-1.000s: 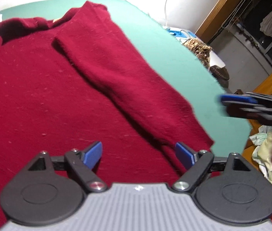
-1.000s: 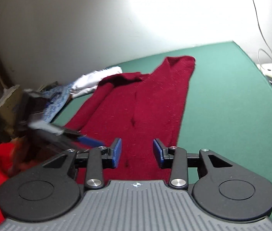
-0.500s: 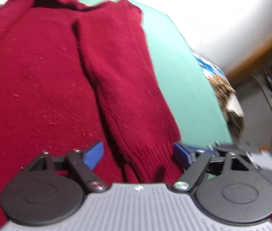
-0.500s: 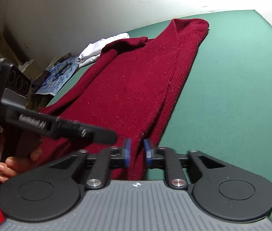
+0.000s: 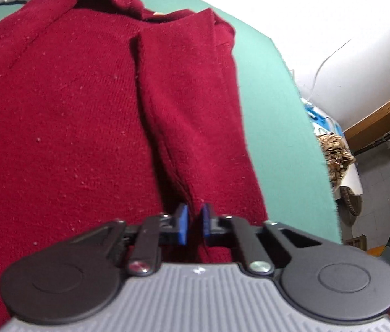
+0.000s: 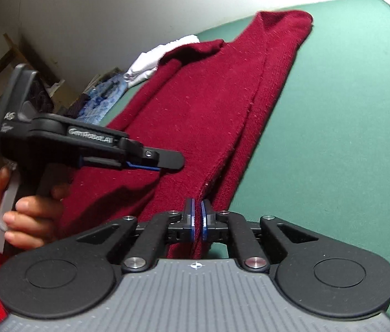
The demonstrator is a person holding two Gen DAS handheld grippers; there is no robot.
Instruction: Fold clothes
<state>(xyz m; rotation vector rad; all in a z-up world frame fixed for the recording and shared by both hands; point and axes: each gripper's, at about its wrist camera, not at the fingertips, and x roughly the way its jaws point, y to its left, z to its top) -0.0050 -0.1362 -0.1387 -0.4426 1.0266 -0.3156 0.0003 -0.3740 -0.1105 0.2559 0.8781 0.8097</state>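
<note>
While both grippers are pinching the near hem, the sweater (image 5: 84, 110) is stretching lengthwise away across the green table (image 6: 347, 110).
Left gripper (image 5: 194, 222) and right gripper (image 6: 197, 220) are each clamping maroon knit; collar lying farthest off.

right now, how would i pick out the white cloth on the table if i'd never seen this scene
Start at the green table, where a dark red sweater lies spread out. Follow the sweater to its far collar end. Beside it, near the wall, is a small crumpled white cloth, the only white fabric on the green surface, next to some blue patterned material.
</note>
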